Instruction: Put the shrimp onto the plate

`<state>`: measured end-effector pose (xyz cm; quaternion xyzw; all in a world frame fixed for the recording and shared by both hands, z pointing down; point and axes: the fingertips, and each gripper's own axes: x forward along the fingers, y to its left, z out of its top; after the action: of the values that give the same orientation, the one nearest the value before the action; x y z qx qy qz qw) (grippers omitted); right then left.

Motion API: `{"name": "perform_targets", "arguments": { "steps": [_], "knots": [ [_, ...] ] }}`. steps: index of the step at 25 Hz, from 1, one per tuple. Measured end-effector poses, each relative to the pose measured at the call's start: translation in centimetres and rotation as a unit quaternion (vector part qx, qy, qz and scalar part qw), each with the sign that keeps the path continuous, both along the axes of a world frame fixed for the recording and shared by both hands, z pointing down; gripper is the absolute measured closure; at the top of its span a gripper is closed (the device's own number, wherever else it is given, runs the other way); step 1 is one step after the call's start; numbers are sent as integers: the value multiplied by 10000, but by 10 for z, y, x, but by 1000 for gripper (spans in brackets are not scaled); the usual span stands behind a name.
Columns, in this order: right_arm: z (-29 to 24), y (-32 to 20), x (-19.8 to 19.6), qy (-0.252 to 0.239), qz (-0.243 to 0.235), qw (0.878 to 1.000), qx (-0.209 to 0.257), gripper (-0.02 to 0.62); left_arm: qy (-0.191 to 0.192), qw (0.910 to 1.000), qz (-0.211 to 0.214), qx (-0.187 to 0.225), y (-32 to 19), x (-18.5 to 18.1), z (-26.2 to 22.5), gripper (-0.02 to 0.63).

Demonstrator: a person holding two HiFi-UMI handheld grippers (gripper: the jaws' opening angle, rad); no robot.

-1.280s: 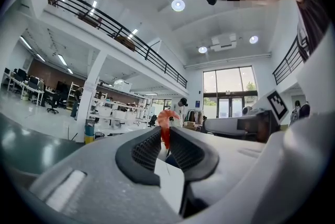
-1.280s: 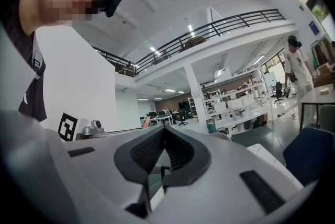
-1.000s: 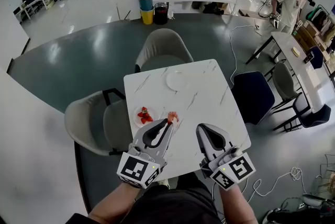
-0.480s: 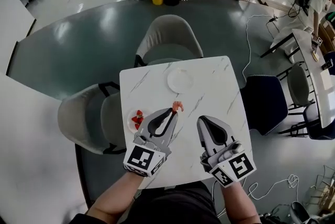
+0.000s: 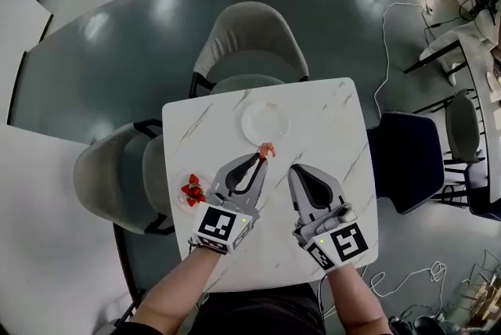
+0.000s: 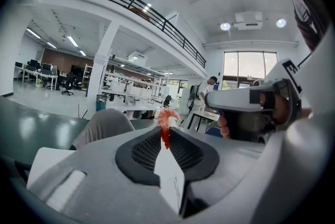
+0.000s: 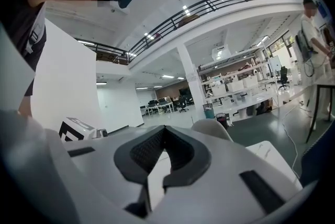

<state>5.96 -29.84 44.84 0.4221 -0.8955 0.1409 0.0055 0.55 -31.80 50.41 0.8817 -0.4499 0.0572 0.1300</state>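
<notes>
As the left gripper (image 5: 257,159) hangs over the white table (image 5: 329,118), its jaws are clamped on the shrimp (image 5: 267,149) - the pink body sticks out past the tips, just near of the plate's (image 5: 264,123) near rim, not on it. In the left gripper view the shrimp (image 6: 167,119) stands pinched upright between the pads. To its right the right gripper (image 5: 296,170) has its jaws together with nothing between them. A small dish (image 5: 189,192) of red pieces sits at the table's left edge - well apart from the plate.
</notes>
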Motion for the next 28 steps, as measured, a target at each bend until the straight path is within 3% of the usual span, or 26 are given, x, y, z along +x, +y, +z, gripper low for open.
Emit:
{"name": "perform_targets", "arguments": {
  "steps": [7,16,28],
  "knots": [
    [43,-28,15,-43,16,9999,-145,592,-110,9982,-320,-498,-44,8,69,551],
    [84,-53,22,-88,21,9996,-274,592,-595,9932,-460,-886,-84,17,131,551],
    [109,-67,37,-153,70,9989,-434,592,-1726,9686,-636,-1672,-109,9,201,551]
  ]
}}
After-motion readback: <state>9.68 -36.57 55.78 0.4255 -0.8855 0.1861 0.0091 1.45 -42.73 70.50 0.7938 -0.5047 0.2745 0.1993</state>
